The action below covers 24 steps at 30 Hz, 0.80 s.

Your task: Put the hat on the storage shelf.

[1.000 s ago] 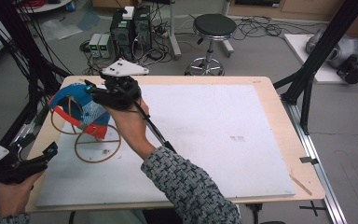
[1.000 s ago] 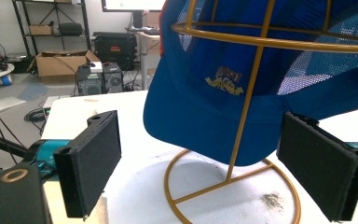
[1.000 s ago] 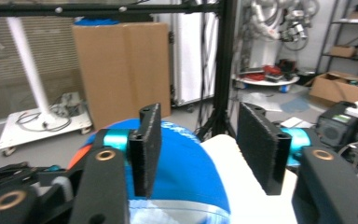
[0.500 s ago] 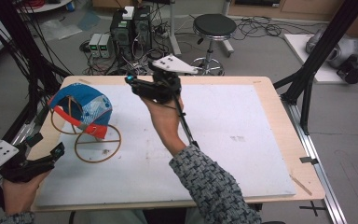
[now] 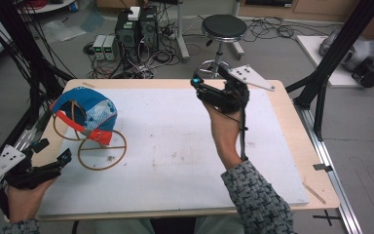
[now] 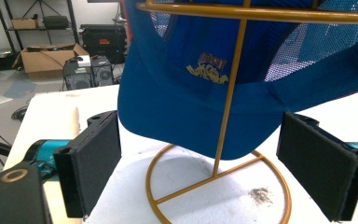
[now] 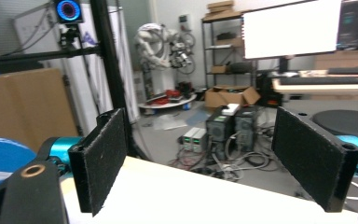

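The left gripper (image 5: pixel 53 162) is held low at the near left corner, jaws wide apart and pointing toward the far right. The right gripper (image 5: pixel 199 87) is raised at the far centre on an outstretched forearm; its jaws have just been opening and are empty.

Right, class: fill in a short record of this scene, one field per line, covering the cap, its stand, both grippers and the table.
cap: blue cap with an orange-red brim, hung on the stand
stand: gold wire stand, ring base flat on the table, near its left end
left gripper: open, apart from the stand, pointing at it
right gripper: jaws just opened wide, nothing between them, raised near the table's far edge
table: white mat on a wooden table
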Available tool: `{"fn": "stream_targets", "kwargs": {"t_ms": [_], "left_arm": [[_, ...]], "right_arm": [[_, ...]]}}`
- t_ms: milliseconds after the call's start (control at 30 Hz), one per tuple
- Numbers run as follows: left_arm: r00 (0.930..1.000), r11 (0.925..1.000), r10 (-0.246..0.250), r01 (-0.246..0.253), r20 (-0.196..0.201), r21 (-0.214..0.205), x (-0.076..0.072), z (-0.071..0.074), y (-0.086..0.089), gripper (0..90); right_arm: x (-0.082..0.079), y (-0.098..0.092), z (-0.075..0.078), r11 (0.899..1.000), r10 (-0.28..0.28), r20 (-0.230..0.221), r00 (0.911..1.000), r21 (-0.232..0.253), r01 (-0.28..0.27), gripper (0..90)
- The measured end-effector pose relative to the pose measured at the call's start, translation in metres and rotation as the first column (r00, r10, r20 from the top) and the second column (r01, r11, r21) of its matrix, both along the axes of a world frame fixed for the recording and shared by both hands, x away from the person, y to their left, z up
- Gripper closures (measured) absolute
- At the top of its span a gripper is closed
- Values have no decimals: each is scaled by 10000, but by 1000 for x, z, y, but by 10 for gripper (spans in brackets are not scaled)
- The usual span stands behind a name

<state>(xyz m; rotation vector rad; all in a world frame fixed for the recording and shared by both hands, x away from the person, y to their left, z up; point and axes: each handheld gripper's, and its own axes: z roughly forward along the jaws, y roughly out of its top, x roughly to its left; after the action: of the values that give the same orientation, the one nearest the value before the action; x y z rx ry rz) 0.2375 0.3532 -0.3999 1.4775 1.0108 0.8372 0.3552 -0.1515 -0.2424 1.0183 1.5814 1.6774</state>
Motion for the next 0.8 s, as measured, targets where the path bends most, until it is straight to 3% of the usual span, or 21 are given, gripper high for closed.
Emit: {"fn": "stream_targets", "kwargs": {"t_ms": [433,800], "left_arm": [[9999,10000,-73,74,-82,54,2,-3,-5,139],[9999,9999,-118,119,-107,104,4,-4,-8,139]], "right_arm": [[-26,-89,-14,9888,-1489,213,9886,140,1486,166],[-42,-133,-41,9761,-2169,118,9761,199,2166,133]]}}
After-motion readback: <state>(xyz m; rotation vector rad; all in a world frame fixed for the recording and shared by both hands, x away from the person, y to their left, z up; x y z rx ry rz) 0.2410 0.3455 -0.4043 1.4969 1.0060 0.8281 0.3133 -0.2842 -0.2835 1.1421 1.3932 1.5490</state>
